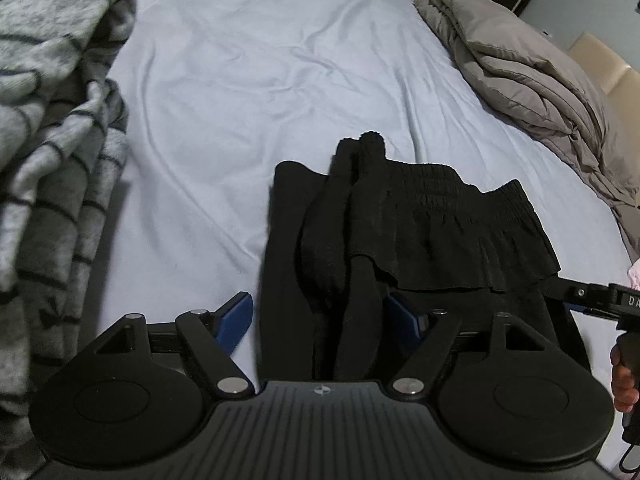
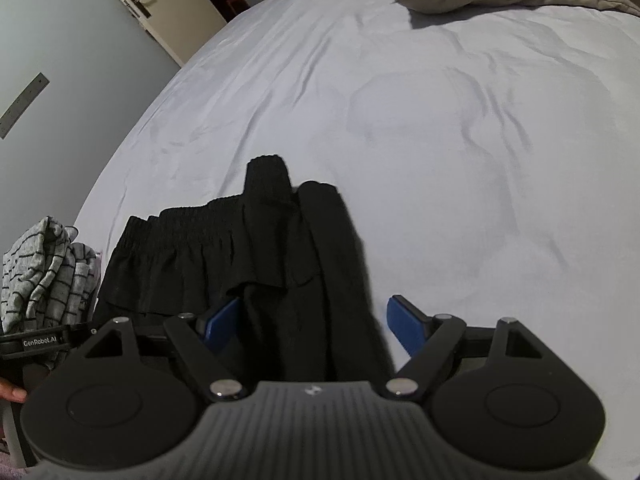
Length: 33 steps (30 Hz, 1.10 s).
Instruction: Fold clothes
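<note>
Bedroom: bed [image 1: 260, 80], duvet [image 1: 520, 72]

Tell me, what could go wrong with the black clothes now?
Both sets of jaws stand open around the black garment, so nothing grips it; the bunched folds and its ruffled waistband could slump apart. The left gripper and right gripper sit close together and might bump. Closing now might also pinch the bedsheet.

"GenRobot.AI" on left hand-held gripper [image 2: 40, 343] (white lettering), "DA" on right hand-held gripper [image 1: 624, 300]
</note>
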### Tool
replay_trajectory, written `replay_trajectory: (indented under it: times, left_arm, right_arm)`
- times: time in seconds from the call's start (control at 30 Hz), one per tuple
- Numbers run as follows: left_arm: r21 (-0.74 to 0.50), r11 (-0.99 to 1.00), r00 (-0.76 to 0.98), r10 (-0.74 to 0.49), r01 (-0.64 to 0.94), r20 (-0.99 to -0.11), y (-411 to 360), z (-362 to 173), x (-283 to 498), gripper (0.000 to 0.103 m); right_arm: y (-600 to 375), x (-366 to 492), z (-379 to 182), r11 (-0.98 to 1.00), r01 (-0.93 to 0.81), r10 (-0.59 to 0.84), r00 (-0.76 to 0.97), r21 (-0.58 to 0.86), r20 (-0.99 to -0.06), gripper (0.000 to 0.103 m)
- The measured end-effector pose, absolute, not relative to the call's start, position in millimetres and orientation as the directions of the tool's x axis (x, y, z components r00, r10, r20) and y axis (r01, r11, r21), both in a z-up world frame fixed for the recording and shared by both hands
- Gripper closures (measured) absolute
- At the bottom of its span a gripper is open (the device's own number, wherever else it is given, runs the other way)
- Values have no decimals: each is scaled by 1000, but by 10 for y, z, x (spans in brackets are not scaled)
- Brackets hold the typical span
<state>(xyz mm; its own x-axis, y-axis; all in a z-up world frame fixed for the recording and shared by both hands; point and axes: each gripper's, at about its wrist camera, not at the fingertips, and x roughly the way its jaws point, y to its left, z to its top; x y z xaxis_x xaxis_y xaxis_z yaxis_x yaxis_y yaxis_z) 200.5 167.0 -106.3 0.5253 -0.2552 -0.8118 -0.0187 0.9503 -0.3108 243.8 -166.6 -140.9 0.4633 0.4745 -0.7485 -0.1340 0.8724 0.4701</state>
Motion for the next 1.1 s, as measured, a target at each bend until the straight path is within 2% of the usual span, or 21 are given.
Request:
replay_trajectory:
  times: [0.07, 0.13, 0.23, 0.3, 0.4, 0.43, 0.73, 1.1]
  left_arm:
    - [-304, 953, 534, -252, -10, -807, 1641, -1073, 2001, 33]
    - [-301, 954, 542, -252, -1, -802, 1616, -1071, 1998, 38]
    - [-304, 953, 550, -260, 11, -794, 1601, -1058, 1999, 51]
    - [-317, 948, 549, -279, 27, -788, 1596, -1039, 2004, 71]
    - [-325, 945, 550, -296, 47, -781, 1558, -992, 2009, 87]
    - [-320, 946, 551, -297, 56, -780, 1531, -967, 2005, 89]
    - [-293, 953, 595, -281, 79, -753, 1463, -627, 1907, 95]
    - [-265, 961, 667, -250, 82, -702, 1757, 102, 1542, 95]
  right_arm:
    - [-1583, 2453, -1420, 872, -154, 479, 459, 464, -748, 28]
    - [-1480, 2461, -1430, 872, -182, 485, 446, 455, -752, 50]
    - [-1366, 2461, -1444, 870, -205, 492, 430, 449, -757, 65]
    - [-1321, 2460, -1435, 877, -212, 480, 433, 431, -763, 74]
    - [-1300, 2456, -1407, 880, -218, 474, 439, 421, -763, 87]
    - [-1296, 2450, -1392, 881, -220, 473, 442, 419, -762, 90]
    - [-1215, 2325, -1081, 884, -241, 467, 483, 400, -741, 94]
    - [-892, 2029, -433, 845, -320, 533, 544, 428, -648, 94]
